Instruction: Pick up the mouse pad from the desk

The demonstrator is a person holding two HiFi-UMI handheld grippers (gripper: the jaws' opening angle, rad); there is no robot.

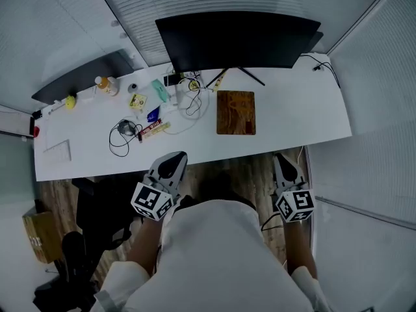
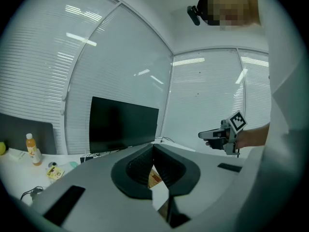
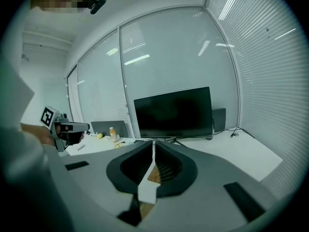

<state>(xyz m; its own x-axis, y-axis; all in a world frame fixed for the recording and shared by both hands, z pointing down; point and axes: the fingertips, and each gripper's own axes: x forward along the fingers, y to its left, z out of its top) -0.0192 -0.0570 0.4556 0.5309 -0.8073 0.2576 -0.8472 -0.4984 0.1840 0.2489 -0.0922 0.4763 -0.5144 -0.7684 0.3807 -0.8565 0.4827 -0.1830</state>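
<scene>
The brown mouse pad [image 1: 235, 112] lies flat on the white desk [image 1: 292, 116], just in front of the black monitor [image 1: 237, 41] and to the right of tangled cables [image 1: 123, 132]. Glass walls with blinds [image 1: 58, 18] enclose the room behind the desk. The left gripper [image 1: 173, 164] and the right gripper [image 1: 284, 165] hang at the desk's near edge, apart from the pad, with jaws closed together on nothing.
</scene>
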